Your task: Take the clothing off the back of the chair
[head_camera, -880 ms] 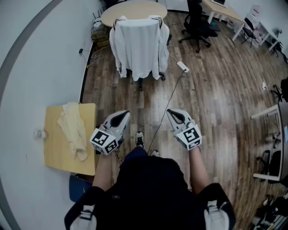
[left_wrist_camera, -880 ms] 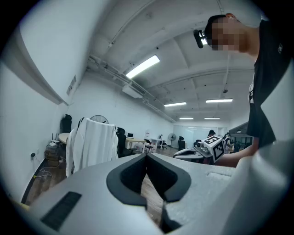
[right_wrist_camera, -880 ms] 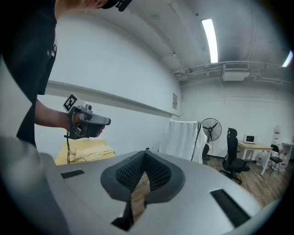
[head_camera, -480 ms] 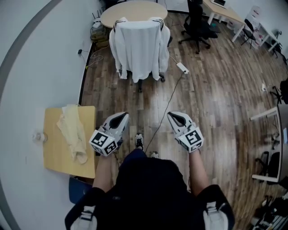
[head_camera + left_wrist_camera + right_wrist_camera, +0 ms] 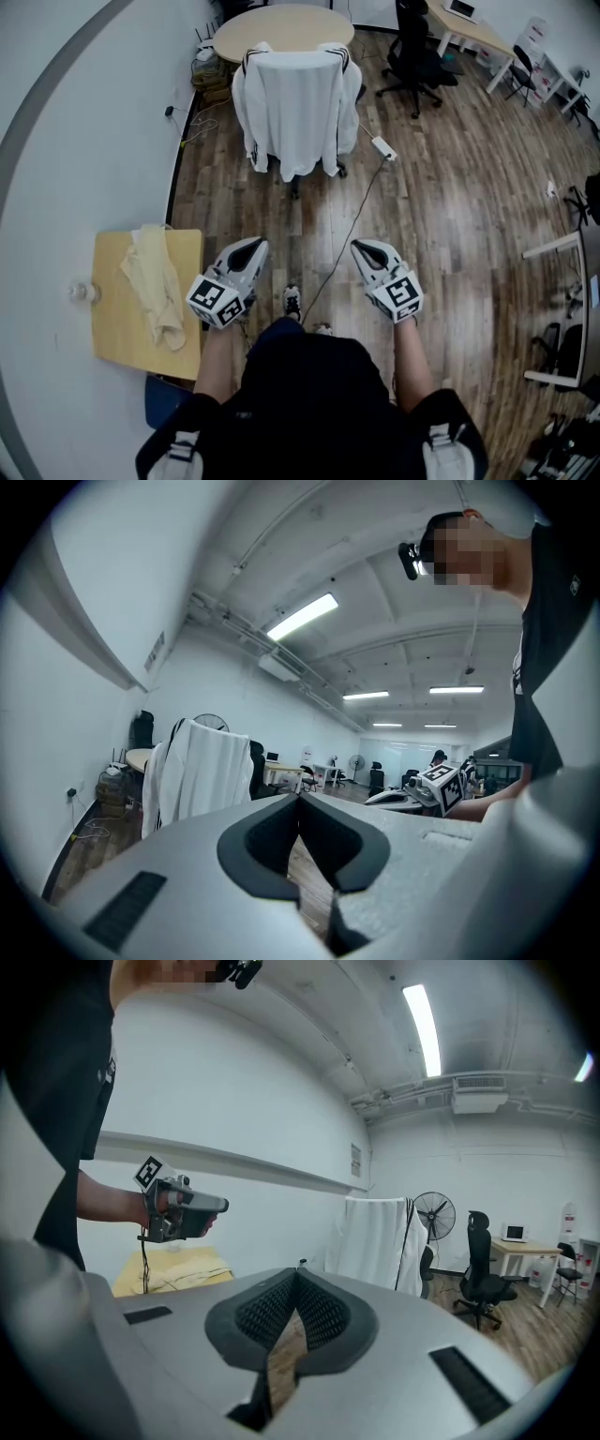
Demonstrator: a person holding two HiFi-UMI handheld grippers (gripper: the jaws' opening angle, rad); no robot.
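Observation:
A white jacket [image 5: 296, 105] with dark striped shoulders hangs over the back of a wheeled chair [image 5: 292, 178], far ahead of me on the wood floor. It also shows as the white jacket [image 5: 194, 771] in the left gripper view and the white jacket [image 5: 375, 1241] in the right gripper view. My left gripper [image 5: 251, 247] and right gripper [image 5: 362, 247] are held side by side close to my body, well short of the chair. Both are shut with nothing between the jaws.
A low wooden table [image 5: 117, 314] at my left carries a pale yellow cloth [image 5: 155, 281] and a small bottle [image 5: 82, 292]. A cable and power strip [image 5: 382, 147] run across the floor. A round table [image 5: 281, 23], black office chairs [image 5: 412, 52] and desks stand beyond.
The chair with the jacket sits slightly lower and nearer in the head view; I have moved a little toward it. Both grippers stay shut in the same pose.

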